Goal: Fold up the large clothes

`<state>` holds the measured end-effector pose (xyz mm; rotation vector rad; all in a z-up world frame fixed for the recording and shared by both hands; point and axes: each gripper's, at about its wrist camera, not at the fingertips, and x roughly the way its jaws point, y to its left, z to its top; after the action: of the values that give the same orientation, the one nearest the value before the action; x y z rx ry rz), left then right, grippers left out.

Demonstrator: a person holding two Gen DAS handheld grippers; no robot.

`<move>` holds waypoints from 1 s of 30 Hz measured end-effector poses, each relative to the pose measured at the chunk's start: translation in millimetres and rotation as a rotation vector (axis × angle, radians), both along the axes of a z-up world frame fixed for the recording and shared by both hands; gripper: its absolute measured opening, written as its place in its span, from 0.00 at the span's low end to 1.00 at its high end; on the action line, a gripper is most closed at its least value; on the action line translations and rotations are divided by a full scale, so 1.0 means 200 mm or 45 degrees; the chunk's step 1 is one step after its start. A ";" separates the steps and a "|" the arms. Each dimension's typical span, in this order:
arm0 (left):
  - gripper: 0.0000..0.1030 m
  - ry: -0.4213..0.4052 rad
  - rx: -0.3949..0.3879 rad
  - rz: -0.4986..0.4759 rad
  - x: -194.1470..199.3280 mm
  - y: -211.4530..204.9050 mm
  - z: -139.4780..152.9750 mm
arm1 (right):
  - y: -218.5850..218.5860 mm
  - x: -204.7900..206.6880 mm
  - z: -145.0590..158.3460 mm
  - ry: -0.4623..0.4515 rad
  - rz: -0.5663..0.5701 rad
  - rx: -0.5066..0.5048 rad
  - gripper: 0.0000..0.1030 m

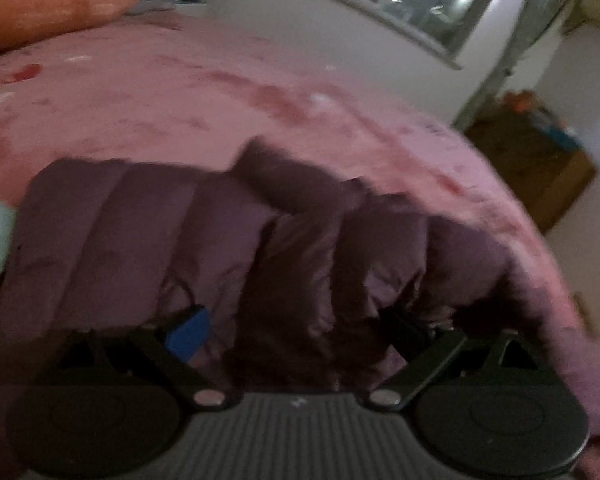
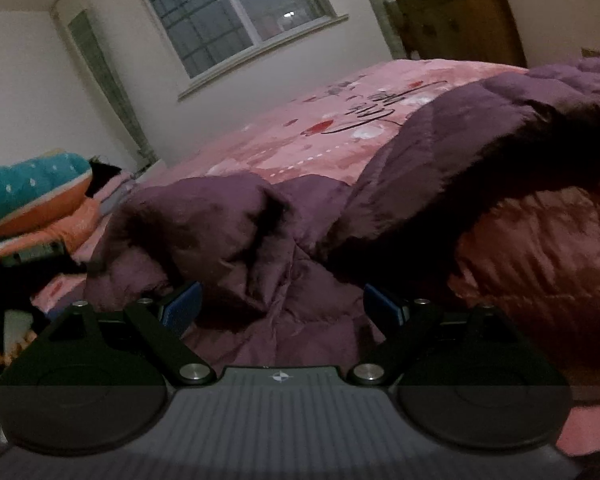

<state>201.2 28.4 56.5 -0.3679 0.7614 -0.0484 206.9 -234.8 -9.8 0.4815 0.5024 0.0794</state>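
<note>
A purple quilted down jacket (image 1: 220, 232) with a dark fur trim (image 1: 284, 176) lies spread on the pink bedspread (image 1: 140, 112). My left gripper (image 1: 296, 332) hovers low over its near part, blurred. It is open, the blue pad (image 1: 188, 336) standing well clear of the other finger, with jacket fabric lying loose between them. In the right wrist view the same jacket (image 2: 300, 240) is bunched up, one flap folded over so that the reddish lining (image 2: 540, 248) shows. My right gripper (image 2: 282, 304) is open wide, its fingers on either side of a ridge of purple fabric.
A stack of folded teal and orange bedding (image 2: 32, 196) sits at the left end of the bed (image 2: 300, 132). A barred window (image 2: 236, 12) is in the far wall. A brown cabinet (image 2: 452, 20) with boxes on top stands in the corner beyond the bed.
</note>
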 end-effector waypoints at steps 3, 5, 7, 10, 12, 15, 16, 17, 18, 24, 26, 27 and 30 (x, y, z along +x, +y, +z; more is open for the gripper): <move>0.91 0.018 0.164 -0.042 -0.01 -0.02 -0.09 | 0.00 0.01 0.00 -0.002 0.002 -0.027 1.00; 0.91 0.030 0.309 -0.109 -0.03 -0.06 -0.13 | 0.00 0.02 0.00 0.002 -0.016 -0.048 1.00; 0.91 0.032 0.409 -0.148 -0.04 -0.09 -0.15 | -0.02 0.04 -0.01 0.016 -0.045 -0.049 1.00; 0.86 0.003 0.393 -0.162 -0.09 -0.11 -0.10 | -0.05 0.04 -0.02 0.031 -0.069 -0.022 1.00; 0.86 -0.052 0.364 -0.205 -0.13 -0.14 -0.05 | -0.05 0.02 -0.01 0.021 -0.067 -0.014 1.00; 0.86 -0.130 0.340 -0.244 -0.21 -0.17 0.00 | -0.03 0.01 0.00 -0.004 -0.018 0.005 1.00; 0.86 -0.140 0.331 -0.247 -0.21 -0.17 0.00 | -0.02 0.00 0.00 -0.016 0.017 0.029 1.00; 0.86 -0.146 0.320 -0.244 -0.23 -0.16 0.00 | -0.01 0.00 0.01 -0.035 0.065 0.051 1.00; 0.86 -0.144 0.313 -0.237 -0.23 -0.16 0.00 | 0.01 0.00 0.02 -0.062 0.118 0.052 1.00; 0.86 -0.154 0.249 -0.175 -0.29 -0.11 0.01 | 0.13 0.02 0.02 -0.085 0.295 0.044 0.86; 0.86 -0.178 0.243 -0.145 -0.32 -0.08 0.02 | 0.13 0.02 0.02 -0.087 0.292 0.042 0.83; 0.86 -0.183 0.234 -0.131 -0.33 -0.06 0.02 | 0.14 0.00 0.03 -0.098 0.272 0.022 0.84; 0.86 -0.150 0.229 -0.050 -0.36 0.01 0.02 | 0.12 -0.04 0.09 -0.165 0.226 -0.028 0.86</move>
<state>129.4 29.8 60.4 -0.1773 0.6507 -0.0374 198.1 -211.4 9.1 0.4064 0.4172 0.2734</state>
